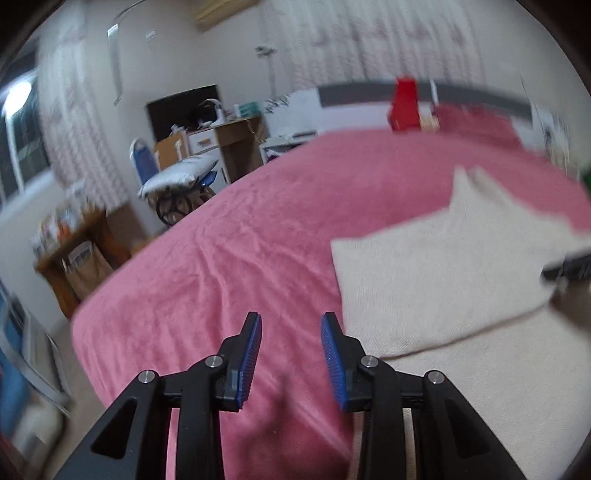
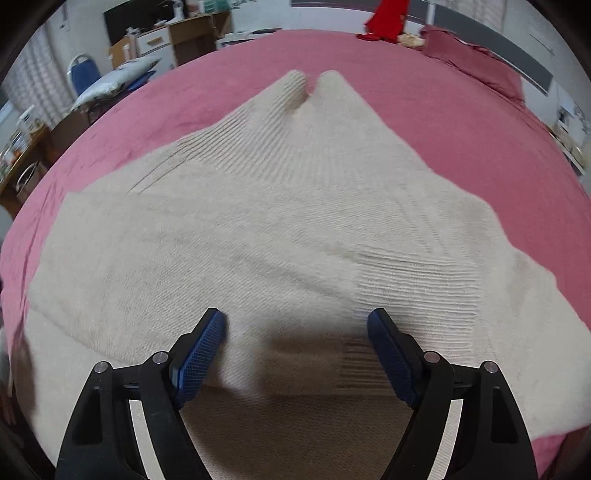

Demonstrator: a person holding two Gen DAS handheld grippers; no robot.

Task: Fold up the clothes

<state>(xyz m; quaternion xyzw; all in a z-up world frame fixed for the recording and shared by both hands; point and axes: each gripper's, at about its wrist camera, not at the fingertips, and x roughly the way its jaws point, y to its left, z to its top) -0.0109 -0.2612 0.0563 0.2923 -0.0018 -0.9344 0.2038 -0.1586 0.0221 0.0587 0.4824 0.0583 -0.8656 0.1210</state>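
Observation:
A cream knitted sweater (image 2: 280, 229) lies on a pink bed cover (image 2: 461, 122), partly folded, with both sleeves laid over the body and their cuffs meeting at the far side. It also shows in the left wrist view (image 1: 443, 277). My right gripper (image 2: 295, 328) is open and empty, hovering over the sweater's near fold. My left gripper (image 1: 291, 332) is open and empty above the pink cover (image 1: 221, 258), just left of the sweater's left edge. The right gripper's tip (image 1: 569, 271) shows blurred at the right edge of the left wrist view.
A dark red garment (image 2: 472, 55) and a red object (image 2: 388, 16) lie at the far side of the bed. Beyond the bed's left edge stand a blue chair with a pillow (image 1: 173, 177), a wooden desk (image 1: 236, 144) and a low shelf (image 1: 74, 254).

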